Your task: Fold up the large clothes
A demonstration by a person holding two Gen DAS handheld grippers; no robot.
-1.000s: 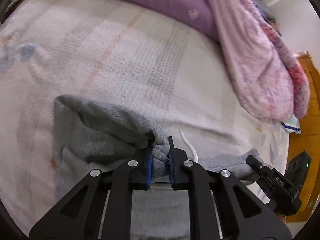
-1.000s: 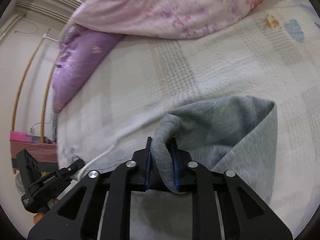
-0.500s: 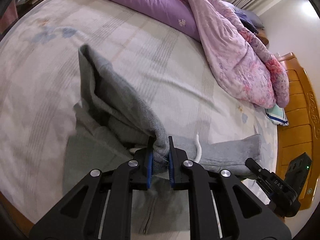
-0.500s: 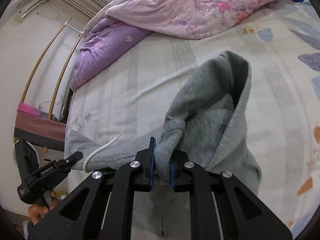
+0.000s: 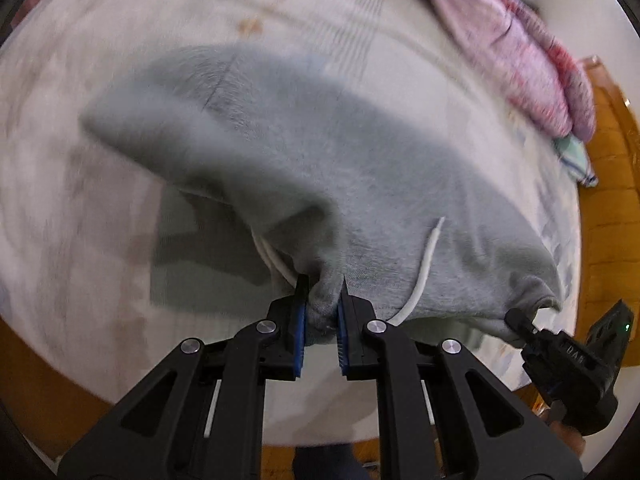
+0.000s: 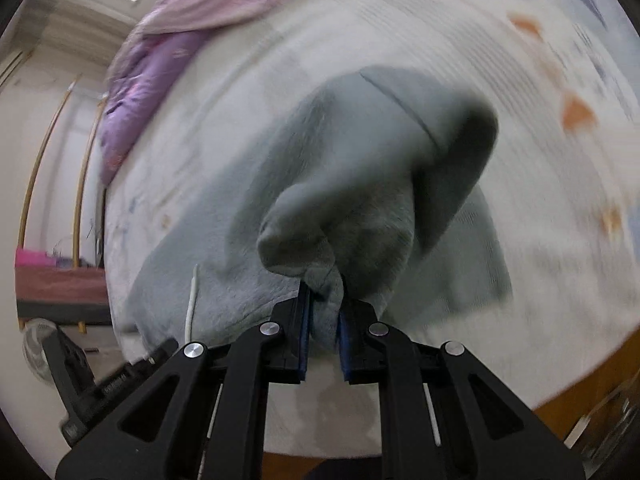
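A grey hooded sweatshirt [image 5: 320,152] with a white drawstring [image 5: 424,268] hangs stretched above the pale bed sheet [image 5: 80,220], both views blurred by motion. My left gripper [image 5: 323,292] is shut on a bunched fold of its edge. My right gripper [image 6: 323,298] is shut on another fold of the same grey sweatshirt [image 6: 360,184]. In the left wrist view the right gripper [image 5: 516,318] shows at the lower right, its tip against the sweatshirt's far corner. The left gripper's black body [image 6: 104,380] appears at the lower left of the right wrist view.
A pink and purple duvet [image 5: 512,48] lies heaped along the far side of the bed, also the duvet [image 6: 168,52] in the right wrist view. A wooden headboard [image 5: 608,216] stands at the right. The bed's near edge and wooden floor [image 5: 40,384] show below.
Both grippers have travelled together across the bed toward its near edge, dragging the sweatshirt along. It now hangs stretched and lifted between them instead of lying bunched on the sheet.
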